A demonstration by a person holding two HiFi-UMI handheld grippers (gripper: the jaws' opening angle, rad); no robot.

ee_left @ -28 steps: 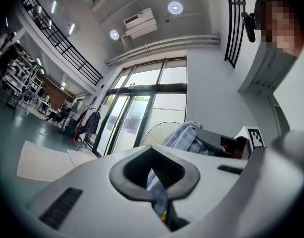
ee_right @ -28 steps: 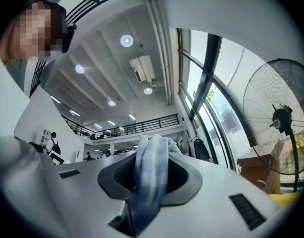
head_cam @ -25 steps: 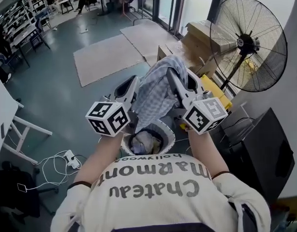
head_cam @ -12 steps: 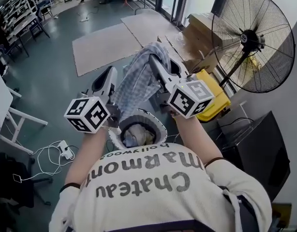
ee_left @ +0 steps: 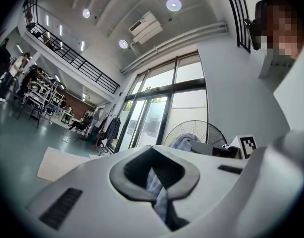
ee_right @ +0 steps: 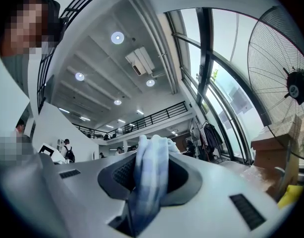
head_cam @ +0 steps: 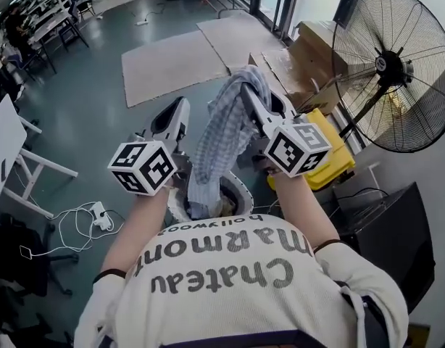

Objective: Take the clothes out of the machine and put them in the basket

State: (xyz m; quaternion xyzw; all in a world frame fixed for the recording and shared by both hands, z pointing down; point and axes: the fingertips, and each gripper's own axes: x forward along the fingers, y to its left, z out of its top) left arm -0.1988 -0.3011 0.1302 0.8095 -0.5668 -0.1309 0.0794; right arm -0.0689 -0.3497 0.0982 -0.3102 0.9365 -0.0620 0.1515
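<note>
The left gripper [head_cam: 177,112], at the scene's left, has its jaws drawn together on a thin fold of the blue-and-white checked cotton cloth [head_cam: 221,140]. That single cloth hangs with its long axis upright. Its lower end dips into the one round white basket [head_cam: 244,194] straight below, nearer the person. On the right, the right gripper [head_cam: 250,97] is clamped on the cloth's top bunch and seems to carry most of it. Two grippers, one cloth, one basket.
</note>
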